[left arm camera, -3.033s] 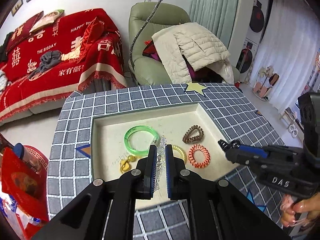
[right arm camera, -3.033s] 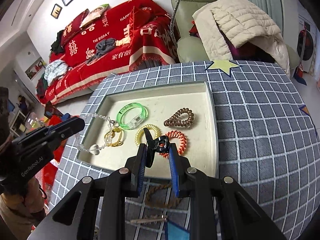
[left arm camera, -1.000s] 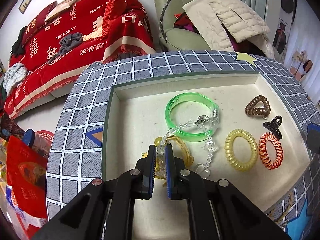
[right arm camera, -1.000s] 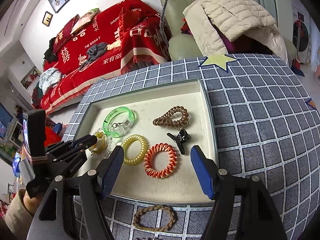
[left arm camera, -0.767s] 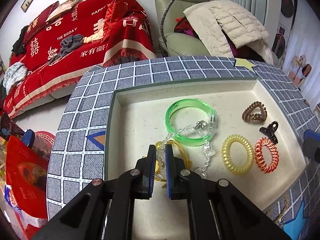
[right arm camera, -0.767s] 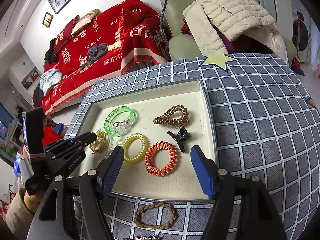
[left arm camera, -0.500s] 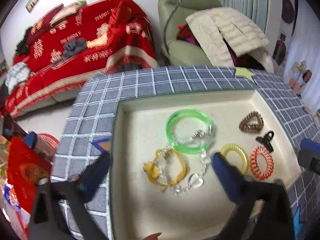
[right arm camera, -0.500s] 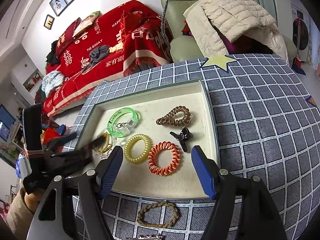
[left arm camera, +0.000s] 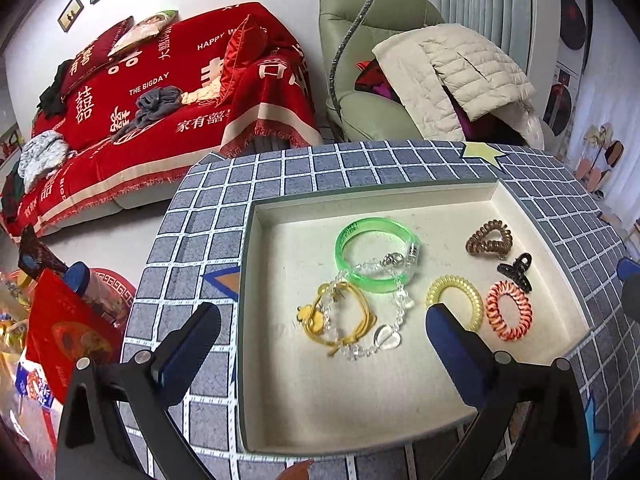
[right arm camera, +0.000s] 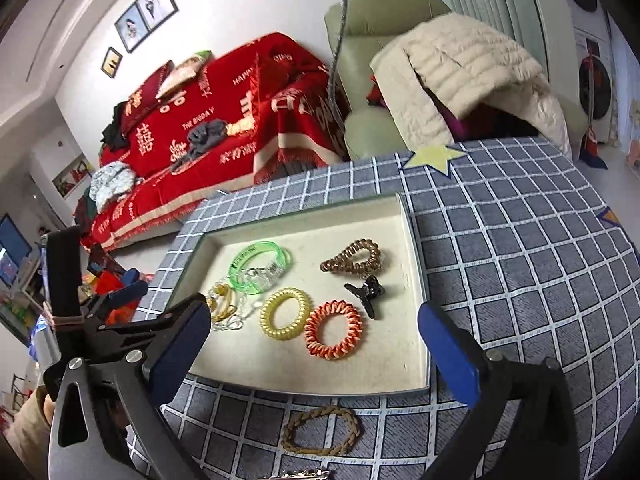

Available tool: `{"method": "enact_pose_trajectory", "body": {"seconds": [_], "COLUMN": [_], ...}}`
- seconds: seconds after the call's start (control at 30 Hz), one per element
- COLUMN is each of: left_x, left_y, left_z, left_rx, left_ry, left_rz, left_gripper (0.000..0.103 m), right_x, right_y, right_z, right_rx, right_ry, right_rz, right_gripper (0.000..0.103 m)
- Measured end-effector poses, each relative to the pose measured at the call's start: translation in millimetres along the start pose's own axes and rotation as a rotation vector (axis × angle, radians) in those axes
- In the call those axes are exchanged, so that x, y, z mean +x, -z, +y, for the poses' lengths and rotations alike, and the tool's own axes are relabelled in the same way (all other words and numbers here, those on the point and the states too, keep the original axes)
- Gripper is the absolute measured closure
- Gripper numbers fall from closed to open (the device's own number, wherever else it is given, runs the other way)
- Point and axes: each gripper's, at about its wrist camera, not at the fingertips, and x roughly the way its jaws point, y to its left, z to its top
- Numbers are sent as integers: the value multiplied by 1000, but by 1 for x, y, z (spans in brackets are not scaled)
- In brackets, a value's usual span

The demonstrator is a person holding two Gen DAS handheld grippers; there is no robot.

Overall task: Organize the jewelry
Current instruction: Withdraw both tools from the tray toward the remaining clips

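Both claws are hanging spread and empty, right claw just finished opening. Braided band is lying on the counter outside the tray, directly beneath my right claw, nearer than left claw.

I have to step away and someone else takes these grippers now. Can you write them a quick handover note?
Left gripper: open, empty. Right gripper: jaws have just been opening, nothing between them.
In the tray: green bangle, clear bead bracelet draped over it and over the yellow cord bracelet, yellow coil tie, orange coil tie, brown coil tie, black claw clip.
Done: those seven are in the tray.
Left: braided cord ring on the checked cloth in front of the tray; a metallic piece at the bottom edge, too cropped to identify.
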Motion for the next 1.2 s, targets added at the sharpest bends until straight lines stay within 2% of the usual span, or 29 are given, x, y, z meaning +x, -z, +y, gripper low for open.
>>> {"method": "enact_pose_trajectory", "body": {"seconds": [0.27,0.47,0.77,1.2], "left_x": [-44,-59,-69,-77], "left_y": [16,24,41,59], "left_z": [-6,-7,-21,-20], "left_rx": [40,52,126,96], "left_ry": [-41,-28,12,32], "left_rz": [-42,-49,-17,18], "left_gripper": [0,0,0,0], "right_x": [-13,-21,-29,-27], "right_y": [3,9,17,39], "right_z": [2,0,-3,-9], "right_rx": [-11,-9,-8,0], "right_ry": [37,54,67,69], "right_rz": [52,79,106,163], "right_gripper": [0,0,0,0]}}
